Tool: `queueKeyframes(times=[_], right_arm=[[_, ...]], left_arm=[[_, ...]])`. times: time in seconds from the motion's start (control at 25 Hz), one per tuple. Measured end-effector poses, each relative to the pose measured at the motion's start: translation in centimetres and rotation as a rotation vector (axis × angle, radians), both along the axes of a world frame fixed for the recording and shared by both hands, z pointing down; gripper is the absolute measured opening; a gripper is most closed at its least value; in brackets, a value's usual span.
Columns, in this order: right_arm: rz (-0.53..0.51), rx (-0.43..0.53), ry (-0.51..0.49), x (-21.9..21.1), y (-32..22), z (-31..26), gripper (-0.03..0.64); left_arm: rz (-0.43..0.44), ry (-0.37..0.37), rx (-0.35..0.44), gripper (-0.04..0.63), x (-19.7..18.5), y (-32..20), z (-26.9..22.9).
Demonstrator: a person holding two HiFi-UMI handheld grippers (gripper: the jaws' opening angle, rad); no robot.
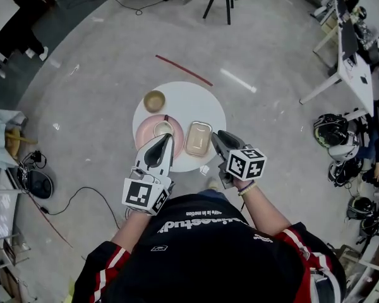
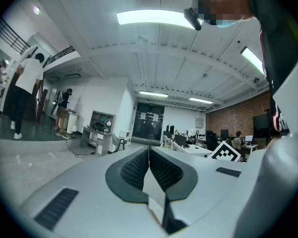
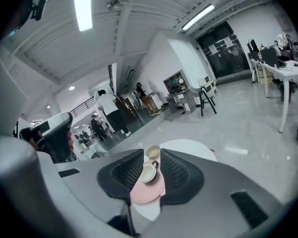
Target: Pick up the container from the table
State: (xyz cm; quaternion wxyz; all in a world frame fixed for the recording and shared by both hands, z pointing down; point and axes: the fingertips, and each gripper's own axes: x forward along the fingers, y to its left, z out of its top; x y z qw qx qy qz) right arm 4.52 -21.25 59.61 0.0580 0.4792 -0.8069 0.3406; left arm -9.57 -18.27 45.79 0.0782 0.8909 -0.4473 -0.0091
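A shallow beige container point(image 1: 198, 137) lies on the near half of a round white table point(image 1: 208, 100), just to the right of a pink plate point(image 1: 145, 135) that carries a pale cup point(image 1: 162, 129). A tan bowl point(image 1: 155, 100) stands behind the plate, nearer the table's far edge. The right gripper point(image 1: 217, 136) hangs over the table's near edge just beside the container's right side, and whether it touches cannot be told. Its jaws stand apart with nothing gripped, and its own camera shows the cup and plate through the gap rather than the container. The left gripper point(image 1: 165, 139) is held over the plate's near rim. Its jaws are pressed together and empty, pointing out across the room. The person holding both wears a dark top with red and white sleeve stripes. A thin red strip point(image 1: 183, 70) lies on the grey floor beyond the table.
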Motion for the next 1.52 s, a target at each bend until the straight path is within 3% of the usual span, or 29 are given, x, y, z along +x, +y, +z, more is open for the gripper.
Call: queueKeyframes(times=[0.48, 0.68, 1.08, 1.52], right_arm=[[0.061, -0.370, -0.110, 2.8, -0.1, 12.9, 0.117], [0.069, -0.506, -0.207, 3.4, 0.2, 17.4, 0.103], [0.060, -0.656, -0.229, 3.0, -0.6, 23.2, 0.118], [0.095, -0.715, -0.291, 3.2, -1.3, 26.3, 0.149]], left_arm=[[-0.029, 0.019, -0.014, 0.025, -0.4, -0.5, 1.0], [-0.037, 0.024, -0.025, 0.025, -0.5, -0.7, 1.3], [-0.063, 0.011, -0.018, 0.025, -1.5, -1.8, 0.5], [-0.078, -0.026, -0.042, 0.025, -1.5, -2.1, 0.9]])
